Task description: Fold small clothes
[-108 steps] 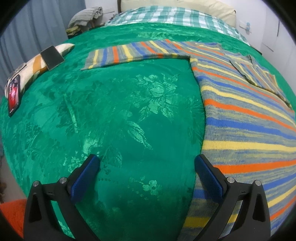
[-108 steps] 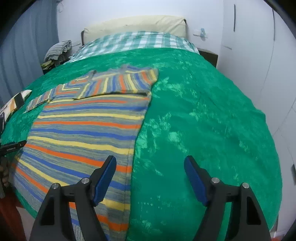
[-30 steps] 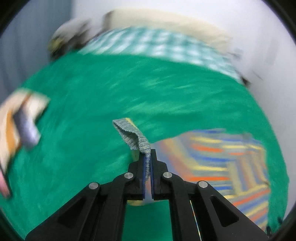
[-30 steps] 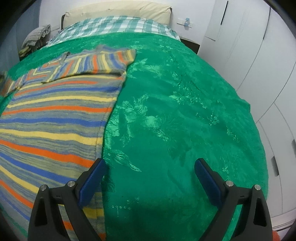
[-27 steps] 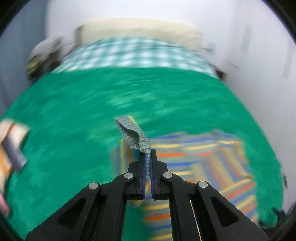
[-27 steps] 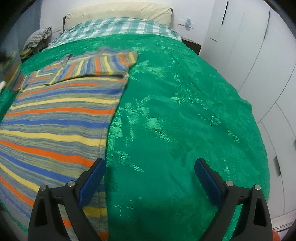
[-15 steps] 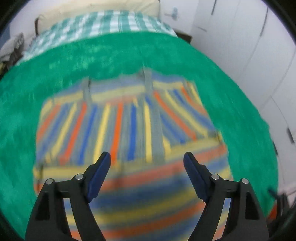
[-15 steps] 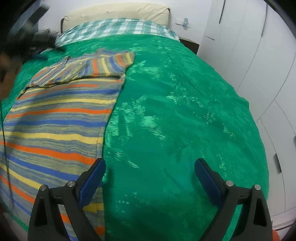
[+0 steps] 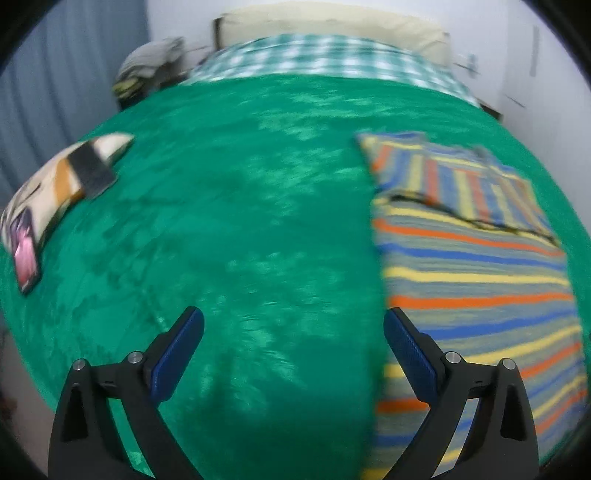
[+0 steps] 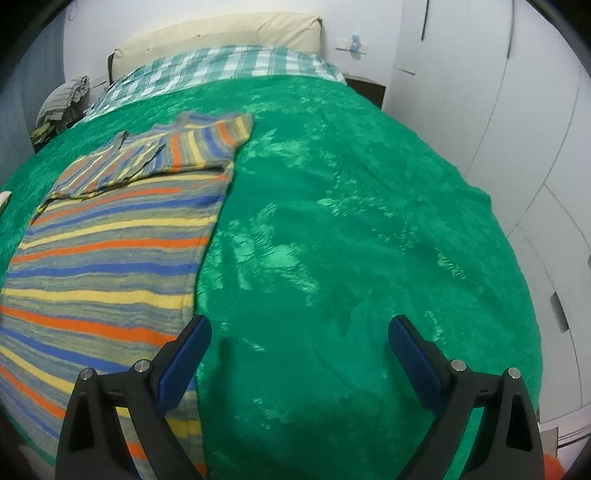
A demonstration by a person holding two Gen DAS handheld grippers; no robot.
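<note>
A striped knit sweater (image 9: 472, 280) in grey, orange, blue and yellow lies flat on the green bedspread (image 9: 240, 221). Both sleeves are folded across its top (image 9: 454, 184). It also shows in the right wrist view (image 10: 107, 254), with the folded sleeves (image 10: 177, 151) at the far end. My left gripper (image 9: 293, 347) is open and empty, above the bedspread beside the sweater's left edge. My right gripper (image 10: 299, 354) is open and empty, above the bedspread beside the sweater's right edge.
A patterned cushion (image 9: 62, 181) with a dark phone (image 9: 90, 170) on it and another phone (image 9: 24, 254) beside it lie at the left. A checked sheet (image 10: 214, 70) and a cream pillow (image 10: 218, 33) are at the head. White wardrobe doors (image 10: 517, 110) stand at the right.
My left gripper carried the left sleeve across the sweater's top, let it go, opened and drew back to the sweater's lower left edge. My right gripper stayed open, nearly still.
</note>
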